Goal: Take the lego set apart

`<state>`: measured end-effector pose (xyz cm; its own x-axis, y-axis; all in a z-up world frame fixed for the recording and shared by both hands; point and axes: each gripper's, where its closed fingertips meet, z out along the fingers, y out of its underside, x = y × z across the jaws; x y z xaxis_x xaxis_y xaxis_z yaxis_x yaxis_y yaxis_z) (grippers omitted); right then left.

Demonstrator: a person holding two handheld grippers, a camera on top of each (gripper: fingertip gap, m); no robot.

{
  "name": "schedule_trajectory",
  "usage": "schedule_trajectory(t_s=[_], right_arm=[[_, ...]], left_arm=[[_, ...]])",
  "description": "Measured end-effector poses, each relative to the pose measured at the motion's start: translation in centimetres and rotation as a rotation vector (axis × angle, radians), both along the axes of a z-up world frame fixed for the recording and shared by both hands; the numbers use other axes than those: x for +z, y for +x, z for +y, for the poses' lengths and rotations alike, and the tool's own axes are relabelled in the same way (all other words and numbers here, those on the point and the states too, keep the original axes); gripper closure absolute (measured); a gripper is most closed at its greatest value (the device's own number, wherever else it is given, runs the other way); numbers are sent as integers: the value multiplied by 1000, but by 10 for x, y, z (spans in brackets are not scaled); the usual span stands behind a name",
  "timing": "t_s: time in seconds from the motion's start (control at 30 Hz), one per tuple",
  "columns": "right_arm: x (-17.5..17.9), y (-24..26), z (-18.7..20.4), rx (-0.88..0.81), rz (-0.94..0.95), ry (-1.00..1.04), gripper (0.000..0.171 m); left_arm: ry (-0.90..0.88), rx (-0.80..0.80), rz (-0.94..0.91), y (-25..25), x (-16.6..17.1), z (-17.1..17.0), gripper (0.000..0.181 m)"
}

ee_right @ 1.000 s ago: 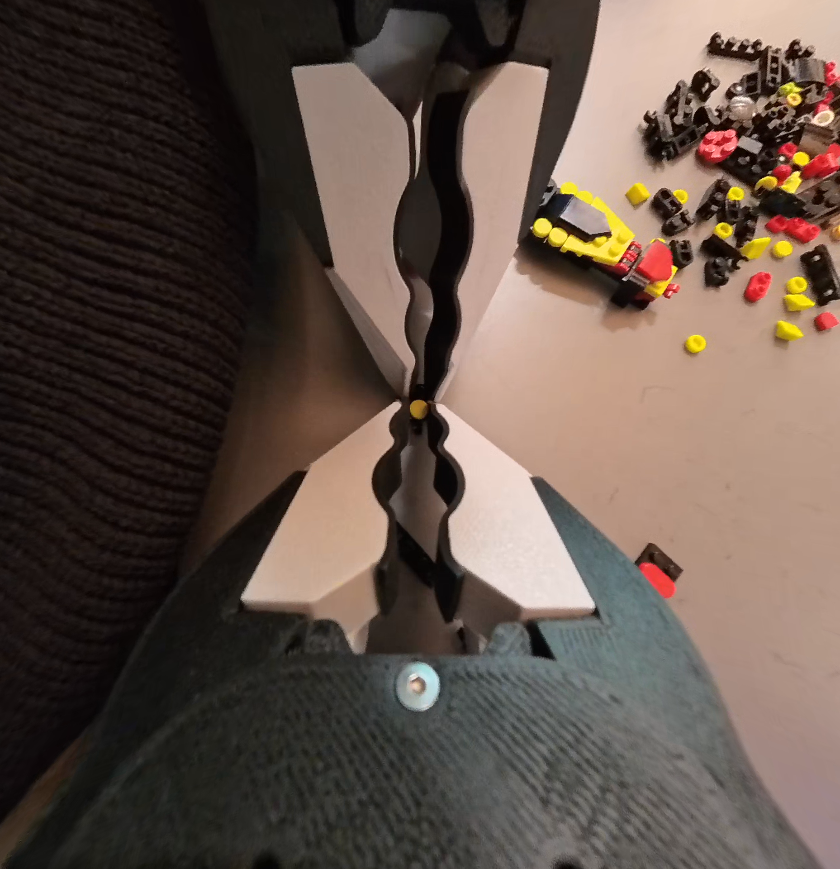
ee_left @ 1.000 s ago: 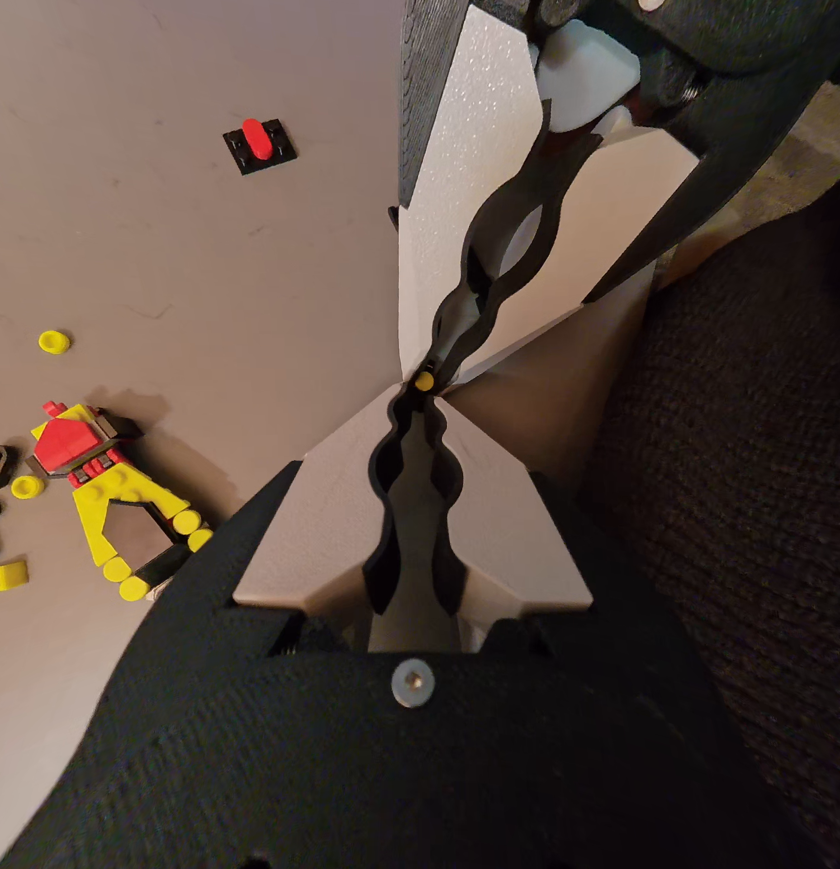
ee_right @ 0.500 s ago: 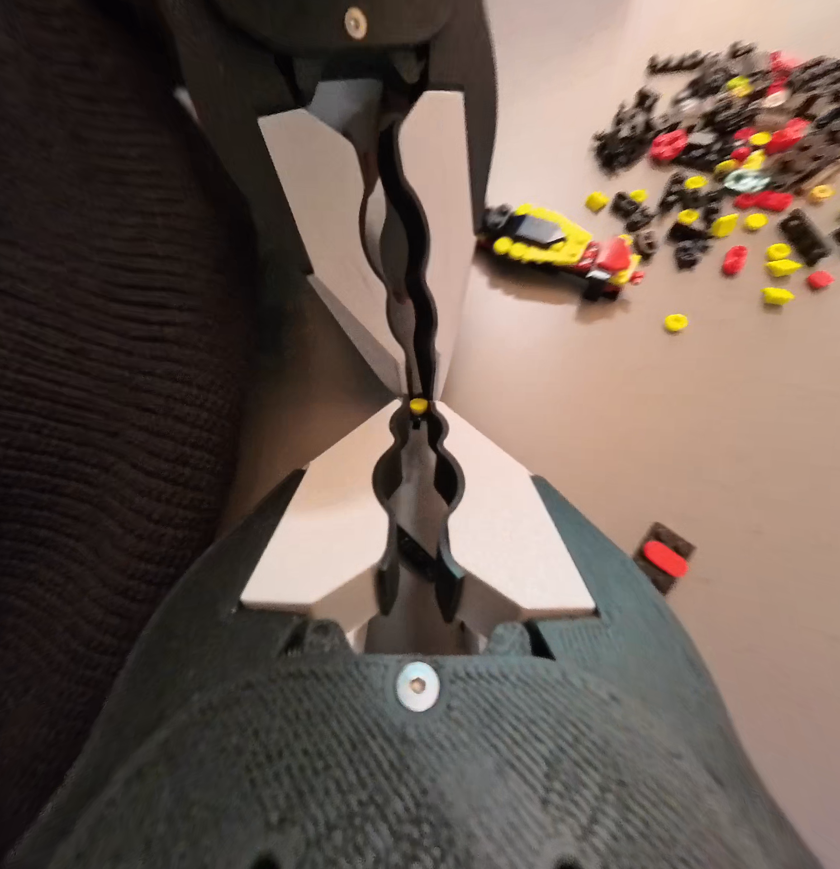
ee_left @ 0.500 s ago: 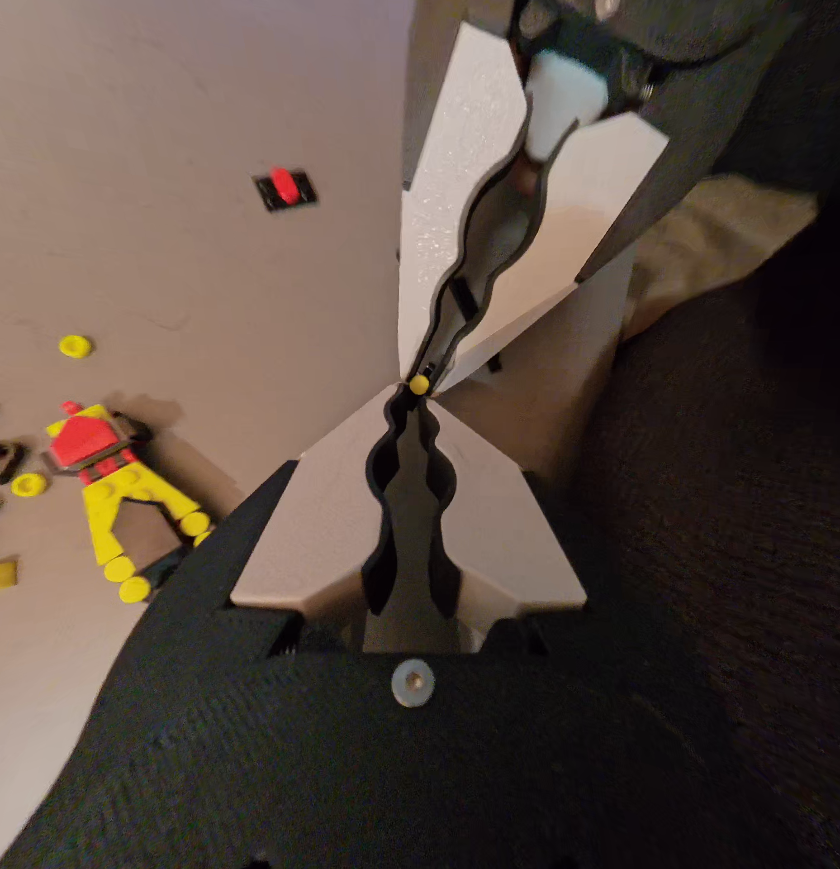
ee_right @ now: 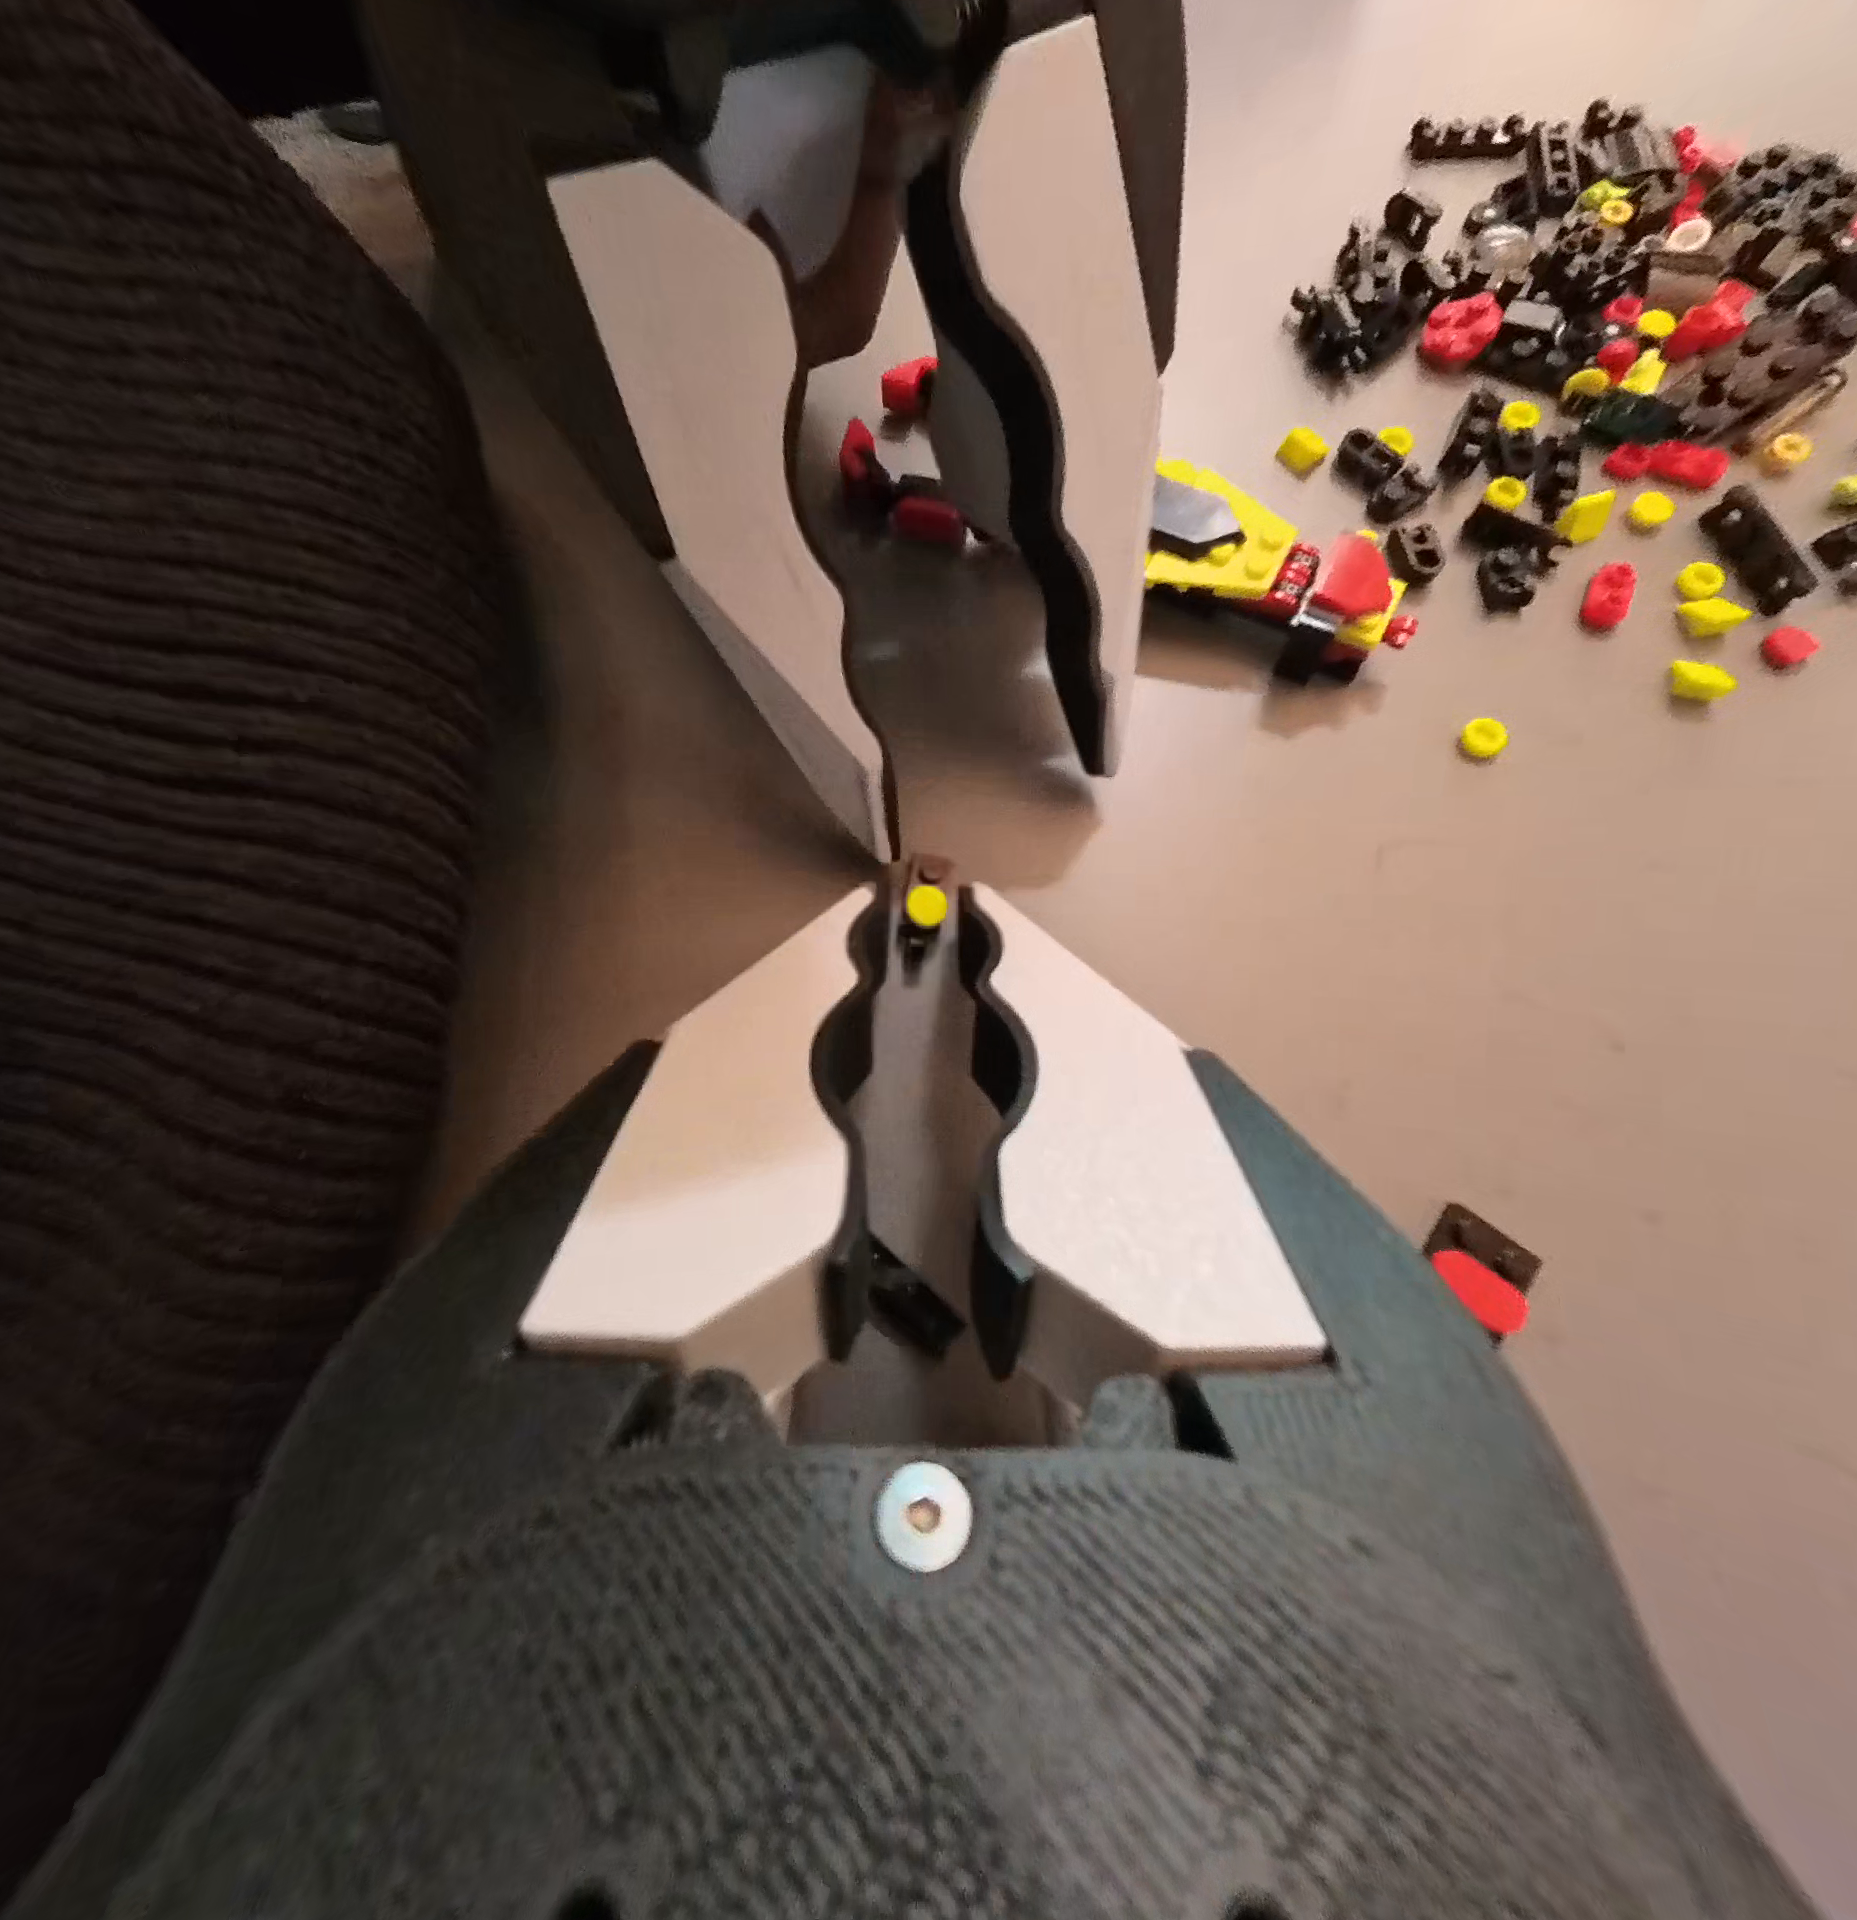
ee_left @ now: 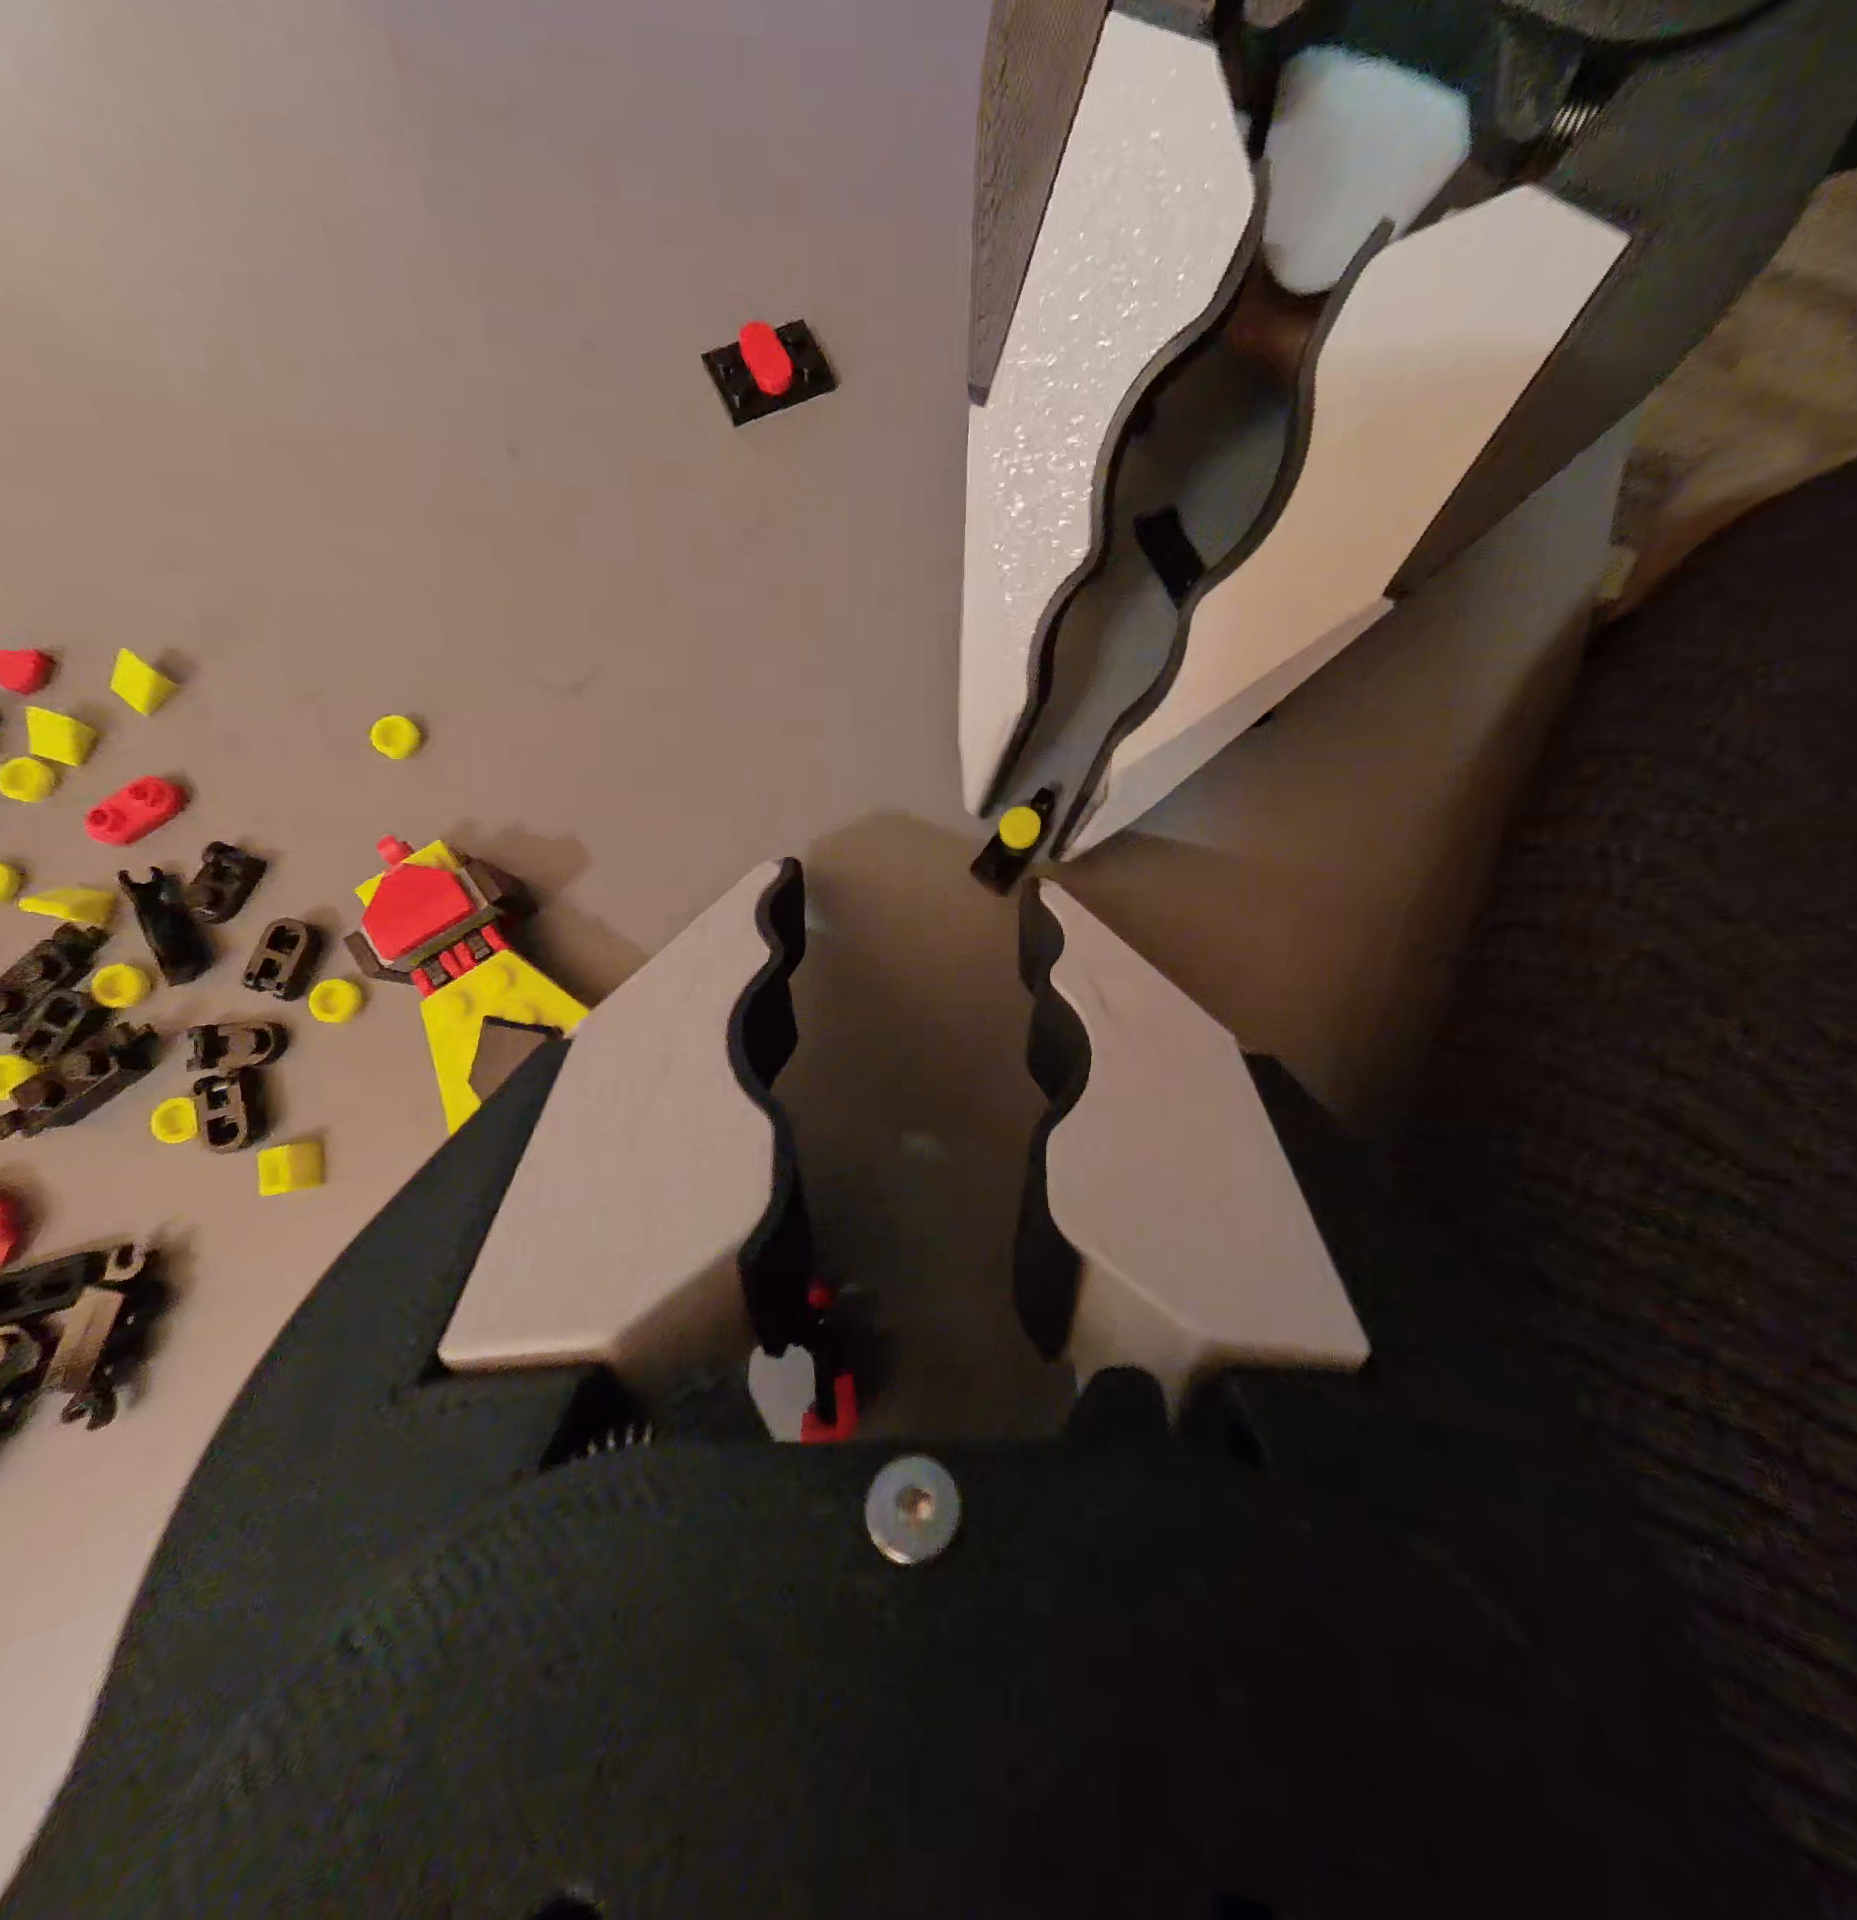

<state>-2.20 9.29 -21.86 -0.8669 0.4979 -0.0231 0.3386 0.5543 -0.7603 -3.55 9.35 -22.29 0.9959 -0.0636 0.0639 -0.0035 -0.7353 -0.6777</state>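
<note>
A small black lego piece with a yellow stud [ee_right: 925, 904] is pinched at the tips of my right gripper [ee_right: 924, 896], which is shut on it above the table edge. In the left wrist view the same piece [ee_left: 1018, 828] sits in the right gripper [ee_left: 1023, 831]. My left gripper [ee_left: 908, 883] is open and empty, its fingertips just short of the piece; it shows opposite in the right wrist view [ee_right: 991, 810]. The partly built yellow, red and black model [ee_left: 436, 935] lies on the table, also in the right wrist view [ee_right: 1277, 571].
A black plate with a red oval piece [ee_left: 768, 369] lies alone on the beige table [ee_left: 384, 312]. Several loose black, red and yellow pieces [ee_right: 1630, 312] are heaped beyond the model. Dark knitted fabric [ee_left: 1682, 1039] lies along the table edge beside both grippers. Only a small space, under 4 cm, lies between the two pairs of fingers.
My left gripper has opened and let go of the small piece. The right gripper stays shut on it. The grippers have drawn slightly apart.
</note>
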Motion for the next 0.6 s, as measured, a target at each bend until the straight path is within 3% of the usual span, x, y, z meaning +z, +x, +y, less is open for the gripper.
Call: schedule_trajectory(t_s=[0.1,0.3,0.6], right_arm=[[-1,-1,4,-10,-5,13,140],[15,-3,6,-25,9,-67,140],[11,-1,5,-20,5,-37,144]], left_arm=[[36,-6,-43,1,6,2,149],[49,-60,-27,12,7,4,157],[14,-92,1,19,-3,5,172]])
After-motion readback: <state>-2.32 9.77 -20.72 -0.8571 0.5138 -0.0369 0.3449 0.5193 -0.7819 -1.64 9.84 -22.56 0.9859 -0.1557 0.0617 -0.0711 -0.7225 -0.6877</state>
